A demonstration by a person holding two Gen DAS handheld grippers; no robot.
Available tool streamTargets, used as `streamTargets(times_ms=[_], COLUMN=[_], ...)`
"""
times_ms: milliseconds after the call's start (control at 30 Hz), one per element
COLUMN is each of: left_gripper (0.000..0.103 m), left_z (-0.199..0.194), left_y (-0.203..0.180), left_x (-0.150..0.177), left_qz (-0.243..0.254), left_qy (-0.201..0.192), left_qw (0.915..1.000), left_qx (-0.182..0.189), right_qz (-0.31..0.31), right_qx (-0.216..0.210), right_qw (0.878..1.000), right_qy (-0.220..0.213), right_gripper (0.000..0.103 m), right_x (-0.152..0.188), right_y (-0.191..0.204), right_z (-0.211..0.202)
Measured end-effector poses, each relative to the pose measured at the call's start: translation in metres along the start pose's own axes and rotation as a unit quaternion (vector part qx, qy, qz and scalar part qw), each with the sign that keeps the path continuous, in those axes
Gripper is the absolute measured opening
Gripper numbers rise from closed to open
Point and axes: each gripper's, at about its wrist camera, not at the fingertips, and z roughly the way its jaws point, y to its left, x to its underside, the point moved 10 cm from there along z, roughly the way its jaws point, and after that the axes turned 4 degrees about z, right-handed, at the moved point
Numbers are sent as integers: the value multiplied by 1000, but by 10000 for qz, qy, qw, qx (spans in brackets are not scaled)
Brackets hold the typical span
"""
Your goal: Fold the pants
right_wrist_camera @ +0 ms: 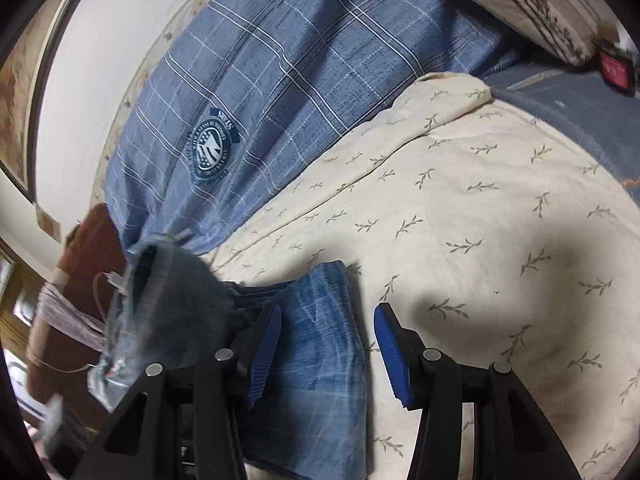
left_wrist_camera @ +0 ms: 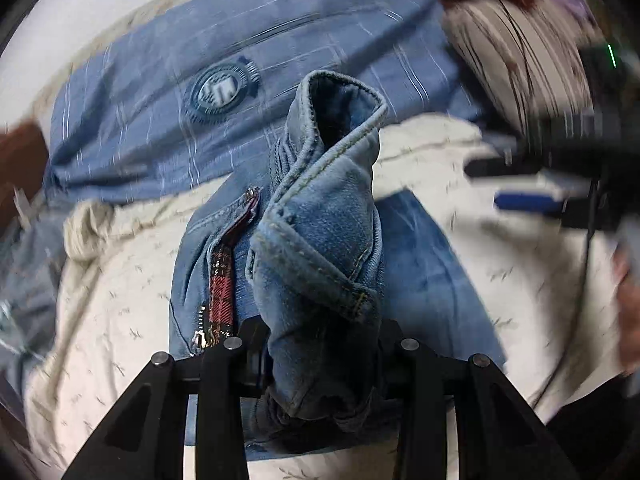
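The blue jeans (left_wrist_camera: pixel 320 240) are bunched and lifted in the left wrist view, with a stitched hem curling at the top and a zipper with red plaid lining (left_wrist_camera: pixel 222 280) at the left. My left gripper (left_wrist_camera: pixel 320 360) is shut on this bunch, and the denim hides its pads. In the same view my right gripper (left_wrist_camera: pixel 536 188) shows blurred at the right, blue pads apart. In the right wrist view my right gripper (right_wrist_camera: pixel 326 356) stands open over a flat folded part of the jeans (right_wrist_camera: pixel 320 344); its pads do not press on it. The raised bunch (right_wrist_camera: pixel 176 292) hangs at the left.
The jeans lie on a cream leaf-print sheet (right_wrist_camera: pixel 460 220). Behind it is a blue plaid cover with a round crest (right_wrist_camera: pixel 256 80), a patterned pillow (right_wrist_camera: pixel 532 4) at the top right and a white wall (right_wrist_camera: pixel 100 40). Brown furniture (right_wrist_camera: pixel 88 248) is at the left. A person's hand (left_wrist_camera: pixel 628 300) is at the right edge.
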Motion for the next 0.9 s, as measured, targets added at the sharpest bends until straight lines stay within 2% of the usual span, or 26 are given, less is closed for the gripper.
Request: streamTargets(times_ms=[67,133,200,300,467,600,700,900], left_gripper=[43,48,63,72,73,77,78,78], left_z=[4,6,6,0,-34,-63,-70,-54], left_y=[-11,-22,-35,-48,-58,-44,-26,46], left_x=[3,5,7,8,6,3,0,4], left_qz=[349,606,768,1072,1422,1289,1084,104], left_qy=[-24,-31,-25,-145,-661,-957,-995,-657], left_qw=[9992,9980,9970,9941,9873,9860,9885,9978], left_qx=[-185,-163,-28,-46,258,446,358,-61], right_qz=[90,174,236,239,334,258,168,172], right_qx=[-128,-212,-297,-390,-834,-917,-882,-776], right_qw=[9999,9996,9992,9989,9950,9934,9931,9938], right_qy=[55,69,90,135,444,636,753,778], right_gripper=[55,57,59,60,64,66,67,67], right_x=[-1,-3,-4,-5,0,9,16,19], right_y=[-3,-6,-8,-10,-2,6,11,9], right_z=[-2,-4,-5,-6,0,8,15,20])
